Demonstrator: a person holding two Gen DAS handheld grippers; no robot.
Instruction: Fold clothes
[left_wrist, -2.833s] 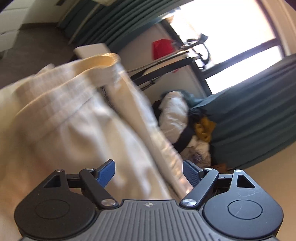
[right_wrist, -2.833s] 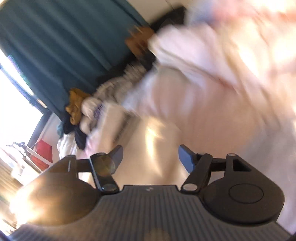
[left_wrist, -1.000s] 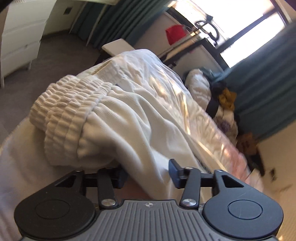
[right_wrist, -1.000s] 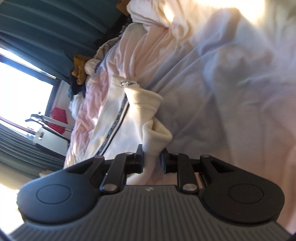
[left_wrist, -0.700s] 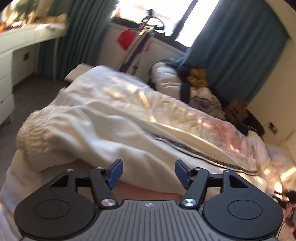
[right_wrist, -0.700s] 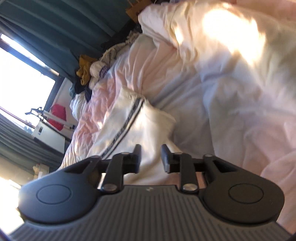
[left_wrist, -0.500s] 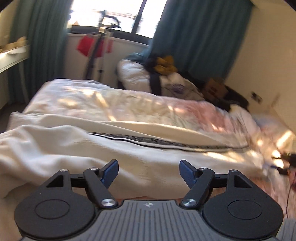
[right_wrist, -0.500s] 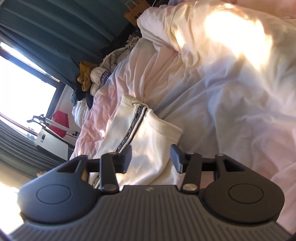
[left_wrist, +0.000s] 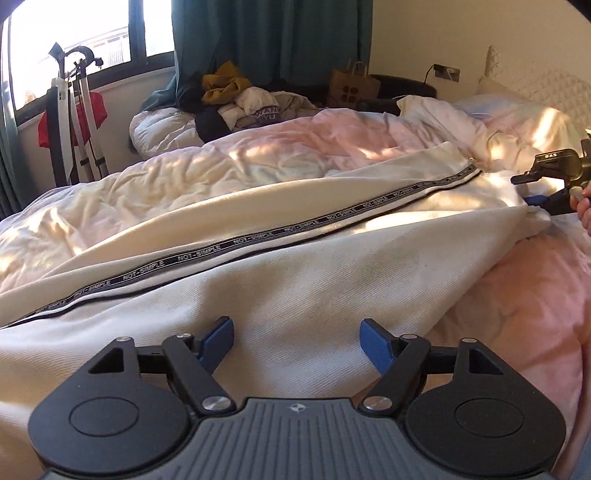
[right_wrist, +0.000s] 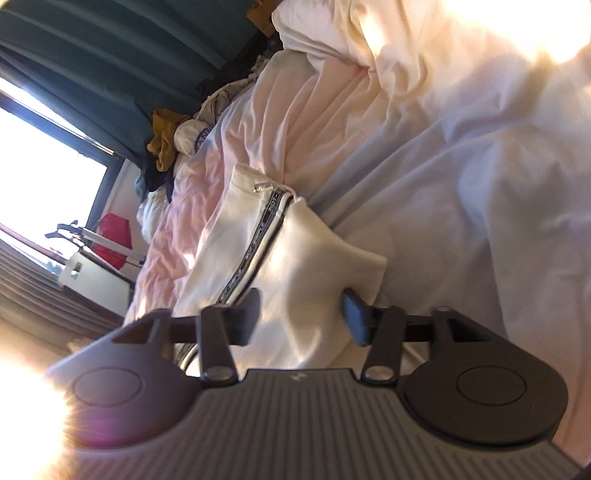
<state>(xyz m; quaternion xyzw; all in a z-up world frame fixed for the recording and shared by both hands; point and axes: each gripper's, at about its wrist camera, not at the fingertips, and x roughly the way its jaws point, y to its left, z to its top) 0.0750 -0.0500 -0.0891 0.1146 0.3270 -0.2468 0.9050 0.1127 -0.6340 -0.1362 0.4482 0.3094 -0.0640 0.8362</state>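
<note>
1. a pair of white track pants (left_wrist: 295, 280) is lying stretched out across the bed (left_wrist: 524, 295), with a black side stripe (left_wrist: 258, 236) reading "not-simple" running along the leg from lower left to upper right in the left wrist view.
2. in the right wrist view the same pants (right_wrist: 295, 258) are ending in a cuff with a small metal zip pull (right_wrist: 261, 187) beside the stripe (right_wrist: 258, 243), and the cuff end is resting on the pale, rumpled bedding (right_wrist: 461, 166).
3. the left claw (left_wrist: 297, 341) is hovering just above the white fabric, jaws spread apart with nothing pinched between the blue pads (left_wrist: 218, 338); they have just been narrowing a little, and the cloth is only lying beneath them.
4. the right claw (right_wrist: 301, 314) is sitting at the cuff end of the pants, its jaws having just been closing in; white fabric is lying between the pads (right_wrist: 352, 314), but a gap is showing on either side, so the claw is released rather than gripping.
5. from the left wrist view the right claw (left_wrist: 543, 192) is appearing at the far right edge beside the cuff, with part of a hand (left_wrist: 583, 210) behind it.
6. the pink and cream duvet (left_wrist: 332, 144) is lying crumpled around the pants, streaked with sunlight.
7. beyond the bed, a heap of clothes (left_wrist: 240, 99) topped by a mustard garment (left_wrist: 221, 83) is sitting in front of teal curtains (left_wrist: 273, 37).
8. a brown paper bag (left_wrist: 351, 86) is standing near the wall, and a stand with a red item (left_wrist: 74, 114) is standing under the window (left_wrist: 74, 44).
</note>
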